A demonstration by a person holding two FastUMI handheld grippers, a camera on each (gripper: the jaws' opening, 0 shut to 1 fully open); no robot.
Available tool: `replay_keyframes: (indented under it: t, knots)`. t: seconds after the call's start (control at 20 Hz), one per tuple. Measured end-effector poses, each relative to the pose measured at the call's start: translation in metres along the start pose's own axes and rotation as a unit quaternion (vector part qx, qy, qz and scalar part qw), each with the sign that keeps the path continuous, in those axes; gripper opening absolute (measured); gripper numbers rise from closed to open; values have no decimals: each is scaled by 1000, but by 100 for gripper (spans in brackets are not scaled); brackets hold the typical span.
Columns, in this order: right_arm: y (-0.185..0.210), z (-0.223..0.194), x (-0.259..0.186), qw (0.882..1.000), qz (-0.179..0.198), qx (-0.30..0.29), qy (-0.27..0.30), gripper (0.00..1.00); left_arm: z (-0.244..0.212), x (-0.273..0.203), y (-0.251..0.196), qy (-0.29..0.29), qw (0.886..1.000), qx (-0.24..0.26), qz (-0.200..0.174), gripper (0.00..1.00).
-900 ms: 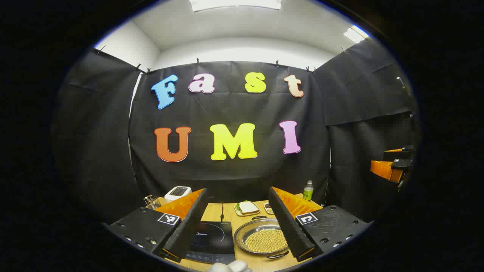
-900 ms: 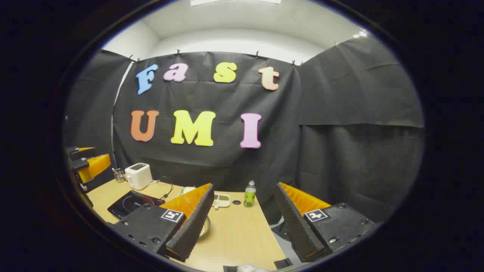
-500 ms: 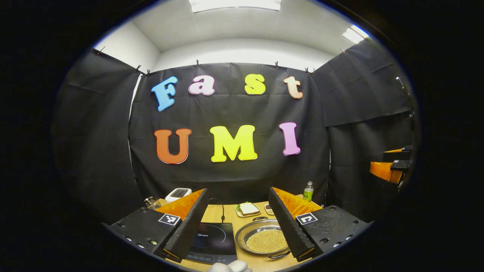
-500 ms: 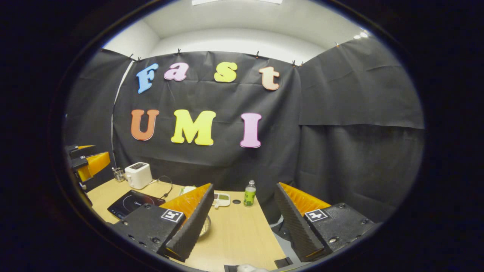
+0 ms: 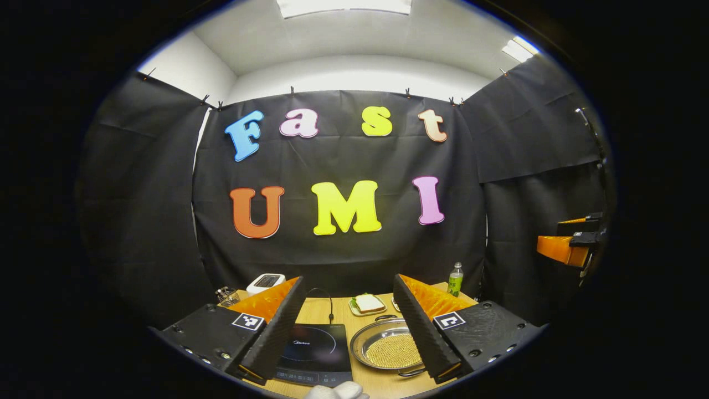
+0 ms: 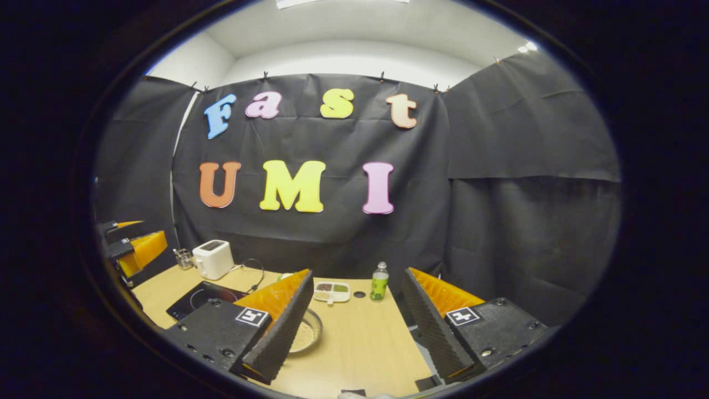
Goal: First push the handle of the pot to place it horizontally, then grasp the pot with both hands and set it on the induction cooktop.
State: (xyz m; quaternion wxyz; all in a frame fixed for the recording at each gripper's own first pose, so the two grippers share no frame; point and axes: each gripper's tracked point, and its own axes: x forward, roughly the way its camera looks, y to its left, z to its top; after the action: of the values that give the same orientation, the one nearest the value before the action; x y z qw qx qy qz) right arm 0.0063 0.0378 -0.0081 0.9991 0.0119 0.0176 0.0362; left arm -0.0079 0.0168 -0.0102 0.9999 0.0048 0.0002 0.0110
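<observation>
Both tools hang above the bench (image 5: 388,382) with nothing between their fingers. The left tool (image 5: 350,327) stands spread wide, and between its fingers sits the induction cooktop (image 5: 317,352), flat and dark. Just to its right on the wood rests the pot (image 5: 390,350), a shallow metal pan full of small golden beads, one loop handle (image 5: 411,372) at its near rim. The right tool (image 6: 357,327) is spread wide too, the pot (image 6: 306,335) peeking past its left finger. At the back stand a toaster (image 6: 213,259), a green bottle (image 6: 379,282) and a sandwich plate (image 5: 367,304).
</observation>
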Motion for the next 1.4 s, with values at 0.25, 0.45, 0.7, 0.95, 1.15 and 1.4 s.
replay_keyframes:
  t: [0.25,0.45,0.7,0.95,1.15,1.4]
  knots:
    - [34,-1,19,999,36,-27,10,98,-14,-11,11,2,1000,-2,17,95]
    - [94,-27,36,993,101,-37,50,91,-30,-26,25,4,1000,3,30,95]
    - [163,-71,54,976,173,-39,123,54,-51,-42,51,17,998,-3,63,95]
    - [210,-125,69,957,208,-59,194,20,-71,-53,71,31,996,-15,86,95]
    - [248,-183,67,929,243,-55,273,6,-90,-62,84,43,994,-21,99,95]
    - [263,-269,57,891,246,-45,378,4,-104,-68,101,54,992,-17,109,95]
